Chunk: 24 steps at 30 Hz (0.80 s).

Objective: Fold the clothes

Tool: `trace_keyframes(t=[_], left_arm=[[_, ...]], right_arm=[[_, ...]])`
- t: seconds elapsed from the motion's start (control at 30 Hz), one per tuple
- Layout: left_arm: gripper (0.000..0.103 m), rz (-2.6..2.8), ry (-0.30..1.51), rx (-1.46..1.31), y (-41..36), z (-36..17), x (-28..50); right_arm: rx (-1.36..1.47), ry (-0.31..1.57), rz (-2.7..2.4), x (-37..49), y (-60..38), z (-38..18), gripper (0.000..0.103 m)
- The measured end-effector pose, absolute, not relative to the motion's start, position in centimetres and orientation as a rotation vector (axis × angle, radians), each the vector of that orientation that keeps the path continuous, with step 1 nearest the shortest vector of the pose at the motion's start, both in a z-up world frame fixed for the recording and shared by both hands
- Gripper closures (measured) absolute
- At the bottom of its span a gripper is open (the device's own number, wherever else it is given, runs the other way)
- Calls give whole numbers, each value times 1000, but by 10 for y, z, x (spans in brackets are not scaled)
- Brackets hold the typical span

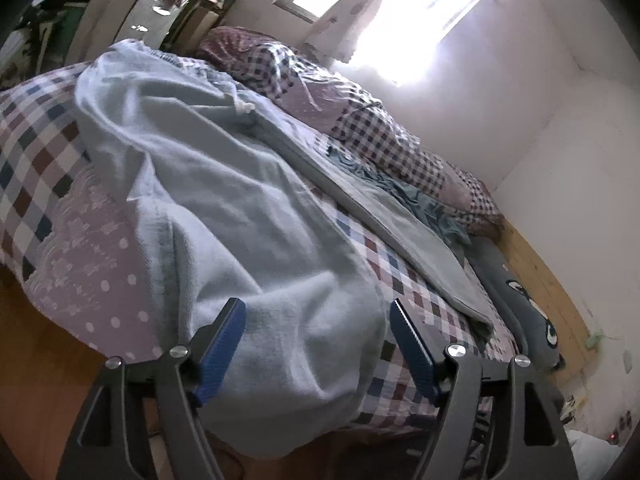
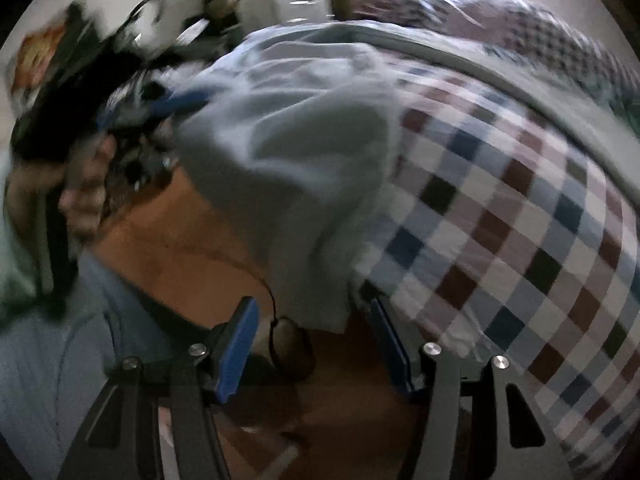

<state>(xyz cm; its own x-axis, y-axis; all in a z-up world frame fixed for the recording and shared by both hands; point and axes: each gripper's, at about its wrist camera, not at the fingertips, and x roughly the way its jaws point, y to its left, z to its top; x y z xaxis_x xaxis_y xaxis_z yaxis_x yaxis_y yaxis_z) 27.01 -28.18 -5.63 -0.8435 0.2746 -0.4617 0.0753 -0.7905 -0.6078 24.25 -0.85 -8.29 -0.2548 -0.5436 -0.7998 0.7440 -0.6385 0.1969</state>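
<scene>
A pale blue fleece garment (image 1: 224, 200) lies rumpled along the checked bed (image 1: 24, 152), its near end hanging over the bed's edge. My left gripper (image 1: 318, 312) is open, its blue pads either side of that hanging end and just short of it. In the blurred right wrist view the same garment (image 2: 288, 152) droops off the bed (image 2: 500, 220) toward the floor. My right gripper (image 2: 314, 314) is open just below the garment's lowest corner. The left gripper (image 2: 176, 104), held in a hand, shows at upper left against the cloth.
A folded grey blanket (image 1: 400, 216) lies along the bed beside the garment, with a checked quilt (image 1: 360, 120) behind it. A dark cartoon pillow (image 1: 524, 300) lies by the wooden wall panel. The orange wooden floor (image 2: 192, 248) carries a black cable and a dark slipper (image 2: 292, 348).
</scene>
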Motion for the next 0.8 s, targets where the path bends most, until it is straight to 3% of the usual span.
trace_keyframes(t=[0.1,0.37,0.4,0.47,0.53,0.8], left_arm=[[25,2740,-982,-830,-285,-59,272],[25,2734,-955,-873,-291,-67,274],[25,2733,-959,-879,-293,-69,275],[25,2732,-967,-892,-297,-72,277],[25,2731,-976,-904,-300,-75,278],[25,2725,-1058,-859,-316,-76,286]], right_arm=[[1175,192,-1939,230,-12,-89,41],[1201,243,-1937,212,-46,-113,41],[1207,236,-1942,208,-49,-115,44],[1223,223,-1946,201,-54,-118,59],[1237,241,-1965,198,-56,-119,100],[1197,306,-1895,210,-49,-72,101]])
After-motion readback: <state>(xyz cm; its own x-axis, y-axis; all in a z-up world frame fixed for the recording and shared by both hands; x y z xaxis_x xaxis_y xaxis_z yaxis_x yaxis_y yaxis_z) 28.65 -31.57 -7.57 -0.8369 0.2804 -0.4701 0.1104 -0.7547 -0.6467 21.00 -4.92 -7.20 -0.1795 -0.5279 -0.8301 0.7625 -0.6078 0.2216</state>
